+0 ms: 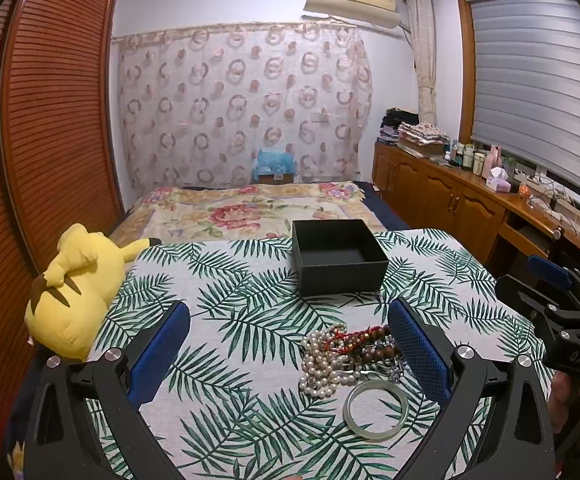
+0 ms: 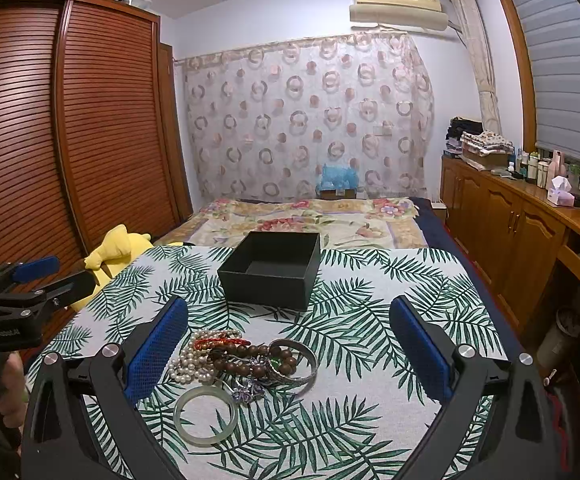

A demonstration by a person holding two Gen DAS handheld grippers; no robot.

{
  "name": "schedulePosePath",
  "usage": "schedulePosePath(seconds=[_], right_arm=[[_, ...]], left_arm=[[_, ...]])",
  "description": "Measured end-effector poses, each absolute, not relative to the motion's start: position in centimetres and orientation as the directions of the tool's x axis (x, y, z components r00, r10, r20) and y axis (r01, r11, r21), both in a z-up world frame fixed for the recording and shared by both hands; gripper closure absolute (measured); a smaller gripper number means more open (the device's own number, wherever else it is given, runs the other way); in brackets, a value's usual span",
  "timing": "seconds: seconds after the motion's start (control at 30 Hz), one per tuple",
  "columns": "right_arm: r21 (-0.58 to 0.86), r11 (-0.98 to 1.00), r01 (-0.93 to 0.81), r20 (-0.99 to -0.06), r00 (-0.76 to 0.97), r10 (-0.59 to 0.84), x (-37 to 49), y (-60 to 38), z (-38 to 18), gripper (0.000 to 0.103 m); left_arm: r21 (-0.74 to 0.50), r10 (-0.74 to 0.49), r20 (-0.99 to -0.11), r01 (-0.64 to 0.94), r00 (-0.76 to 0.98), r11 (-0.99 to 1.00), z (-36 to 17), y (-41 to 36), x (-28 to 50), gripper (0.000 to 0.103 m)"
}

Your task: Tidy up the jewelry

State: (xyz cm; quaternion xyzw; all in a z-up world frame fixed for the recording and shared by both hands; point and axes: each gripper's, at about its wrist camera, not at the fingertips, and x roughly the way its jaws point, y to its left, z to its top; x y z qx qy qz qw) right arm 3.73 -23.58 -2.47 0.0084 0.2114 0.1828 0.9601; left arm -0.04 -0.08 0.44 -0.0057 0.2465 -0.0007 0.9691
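Black and open-topped, the square cardboard box (image 1: 339,258) sits empty at the far side of the palm-leaf printed cloth (image 1: 226,408), likely set there to take in the pieces. Nearer to you lies the jewelry in one tangled heap: a white pearl strand (image 1: 323,364), a red cord bracelet (image 1: 343,340), brown wooden beads (image 2: 250,356) and a pale green jade bangle (image 1: 375,408) resting flat just beside the pile.

Your left gripper (image 1: 290,356) has its blue-padded fingers spread wide with nothing between the pads; the heap lies ahead of its right finger. Your right gripper (image 2: 288,354) is equally wide and empty, and it frames the heap more centrally, so it looks better placed for a first pick.

The right wrist view gives you what the left hides: an engraved silver bangle (image 2: 303,364) and a small purple flower ornament (image 2: 248,392), both masked by the finger in the left view. The left view shows more of the yellow plush toy (image 1: 76,292) at the cloth's edge, well clear of the work.

Nothing is in the box yet.
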Motion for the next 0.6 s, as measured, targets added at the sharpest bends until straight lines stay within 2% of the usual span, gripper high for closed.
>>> schedulePosePath(seconds=[0.6], right_arm=[[0.096,0.931,-0.351,-0.396,0.845,0.360,3.40,-23.44,-2.09,0.002]], left_arm=[[-0.014,-0.006,-0.477,-0.001,0.879,1.000,0.38,-0.03,-0.05,0.007]])
